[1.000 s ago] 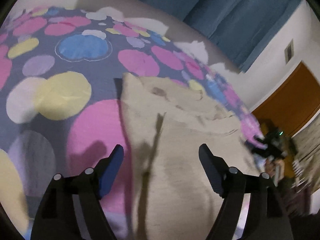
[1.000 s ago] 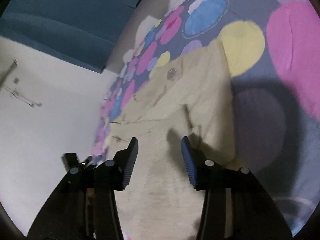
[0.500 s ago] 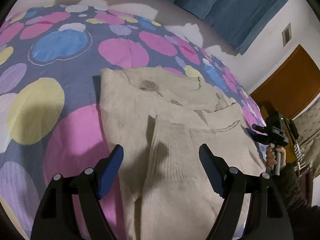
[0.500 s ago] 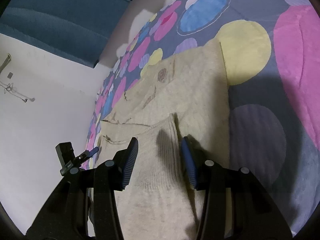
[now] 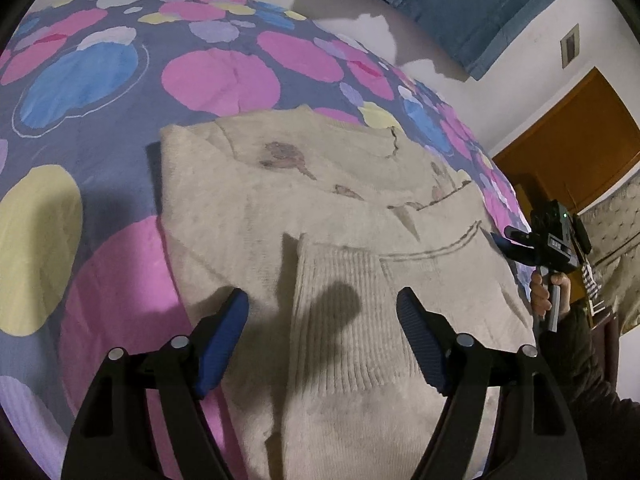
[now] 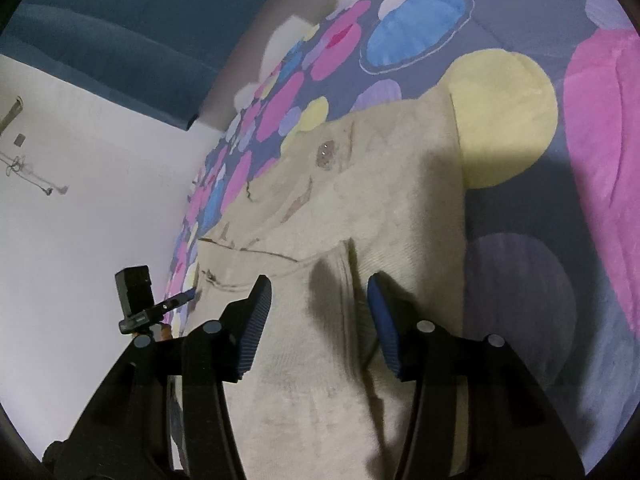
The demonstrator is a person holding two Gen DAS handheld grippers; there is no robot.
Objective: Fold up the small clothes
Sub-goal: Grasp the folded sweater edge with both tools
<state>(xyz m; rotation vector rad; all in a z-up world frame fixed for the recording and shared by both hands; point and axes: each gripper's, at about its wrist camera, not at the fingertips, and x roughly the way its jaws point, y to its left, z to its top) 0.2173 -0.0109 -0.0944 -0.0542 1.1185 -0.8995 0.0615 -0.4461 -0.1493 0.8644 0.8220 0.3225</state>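
Note:
A beige knit sweater lies flat on the dotted bedspread. One sleeve is folded across its body, ribbed cuff uppermost. My left gripper hovers over that cuff; its jaws are closing and no pad presses the cloth. In the right wrist view the same sweater fills the middle. My right gripper straddles the sleeve cuff, jaws opening, pads clear of the knit. Each gripper also shows in the other's view: the right gripper at the sweater's right edge, the left gripper at its left.
The bedspread spreads wide around the sweater on the far and outer sides. Blue curtains and a white wall stand behind the bed. A brown wooden door is at the right. A hand holds the right gripper's handle.
The sleeve, lifted and blurred a second ago, now lies folded across the sweater's body. The left gripper swung over the sweater and its jaws narrowed; the right jaws widened a little.

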